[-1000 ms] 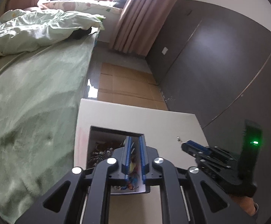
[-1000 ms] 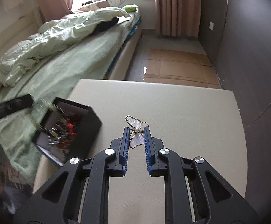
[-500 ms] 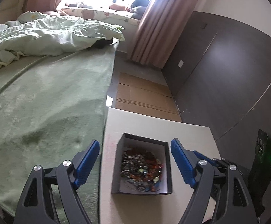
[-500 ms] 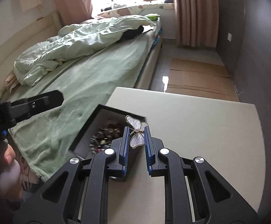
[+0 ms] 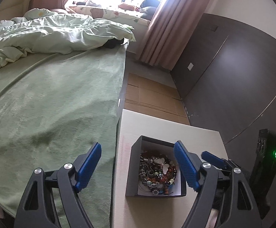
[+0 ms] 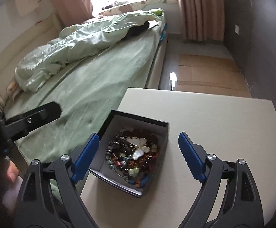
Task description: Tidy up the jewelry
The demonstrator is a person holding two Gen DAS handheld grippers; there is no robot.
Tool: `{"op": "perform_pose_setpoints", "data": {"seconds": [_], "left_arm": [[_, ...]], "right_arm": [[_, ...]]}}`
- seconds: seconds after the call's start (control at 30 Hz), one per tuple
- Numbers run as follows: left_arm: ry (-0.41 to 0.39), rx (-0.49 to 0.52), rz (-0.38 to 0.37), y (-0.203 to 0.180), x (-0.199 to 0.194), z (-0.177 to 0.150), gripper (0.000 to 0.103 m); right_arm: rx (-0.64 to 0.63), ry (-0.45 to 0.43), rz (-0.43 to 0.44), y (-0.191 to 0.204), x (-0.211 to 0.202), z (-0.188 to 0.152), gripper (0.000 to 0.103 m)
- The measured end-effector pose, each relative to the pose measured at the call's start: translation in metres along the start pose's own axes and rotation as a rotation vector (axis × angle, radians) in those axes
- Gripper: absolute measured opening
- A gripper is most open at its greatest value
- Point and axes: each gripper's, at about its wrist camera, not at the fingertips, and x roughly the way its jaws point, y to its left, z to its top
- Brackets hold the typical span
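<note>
Right wrist view — butterfly brooch (image 6: 139,146) flat in box (image 6: 107,121), wings diagonal.

A black box (image 6: 158,122) of mixed jewelry (image 6: 132,155) is being carried by the cream table (image 6: 223,125), sitting near its left edge, beside the green bed (image 6: 103,79)

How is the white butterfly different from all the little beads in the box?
The butterfly brooch is pearly white with flat wings; the beads are many colours and round. The butterfly brooch is one big piece lying on top; the beads are small and heaped beneath it. Both sit inside the black box.
</note>
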Motion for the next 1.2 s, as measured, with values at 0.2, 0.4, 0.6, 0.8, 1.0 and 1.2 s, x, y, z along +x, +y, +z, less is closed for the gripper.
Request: {"op": "perform_pose_setpoints", "data": {"seconds": [0.2,0.4,0.6,0.8,1.0,1.2], "left_arm": [[-0.006,0.008,0.005,-0.011,-0.012,0.004,0.078],[-0.061,0.057,0.010,-0.036,-0.035,0.001,0.090],[-0.142,0.118,0.039,-0.060,-0.058,-0.005,0.094],[-0.141,0.099,0.063,-0.059,-0.077,-0.047,0.094],[-0.213,0.023,0.033,-0.050,-0.113,-0.080,0.094],[-0.254,0.062,0.031,-0.073,-0.139,-0.099,0.094]], "right_arm": [[0.099,0.000,-0.035,-0.036,-0.024,0.002,0.085],[0.110,-0.016,-0.057,-0.045,-0.054,0.000,0.085],[0.134,-0.024,-0.082,-0.053,-0.088,-0.008,0.085],[0.139,-0.074,-0.093,-0.056,-0.127,-0.026,0.094],[0.127,-0.110,-0.103,-0.059,-0.159,-0.051,0.094],[0.095,-0.113,-0.111,-0.052,-0.178,-0.078,0.094]]}}
